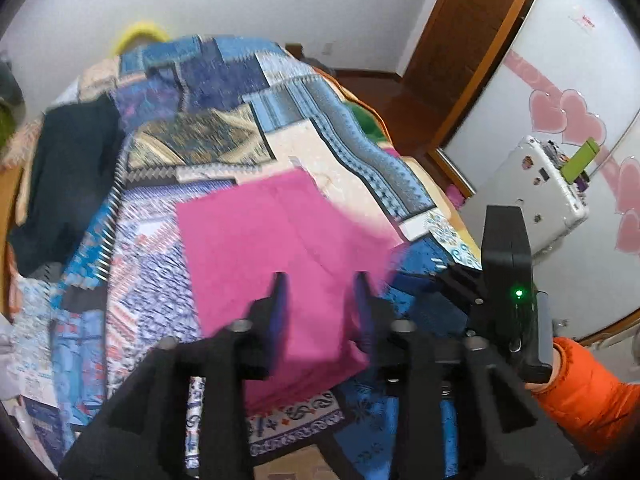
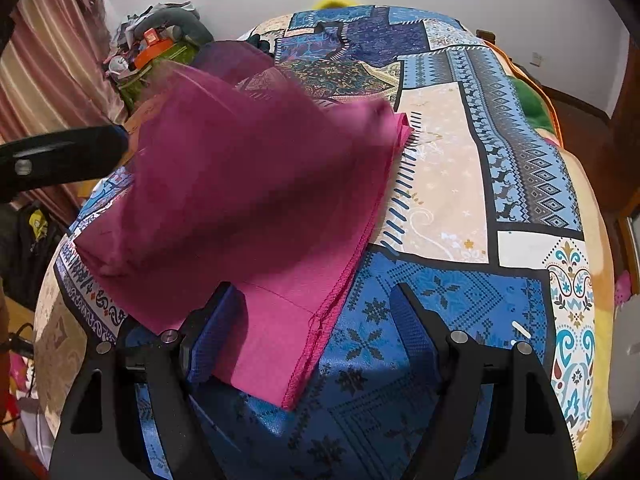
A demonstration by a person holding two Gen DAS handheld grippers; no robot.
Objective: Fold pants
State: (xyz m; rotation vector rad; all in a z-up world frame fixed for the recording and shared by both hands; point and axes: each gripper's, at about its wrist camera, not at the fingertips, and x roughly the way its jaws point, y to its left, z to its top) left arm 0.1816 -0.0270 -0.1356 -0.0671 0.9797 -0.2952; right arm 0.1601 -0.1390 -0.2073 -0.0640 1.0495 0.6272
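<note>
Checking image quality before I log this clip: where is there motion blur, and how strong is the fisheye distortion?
Left wrist view: the pink pants smear along their far right edge, the patchwork bedspread is streaked, and the door frame bows.
Right wrist view: the lifted fold of the pants is heavily blurred, the stitched hem near the right gripper is sharp, and the bed bulges like a dome.

You get soft, even indoor light in both views, with no harsh glare. Motion blur smears the pink pants (image 1: 280, 248), worst in the right wrist view (image 2: 256, 184), perhaps from lifted cloth. Fisheye bends the bed (image 2: 500, 184) and darkens corners.
</note>
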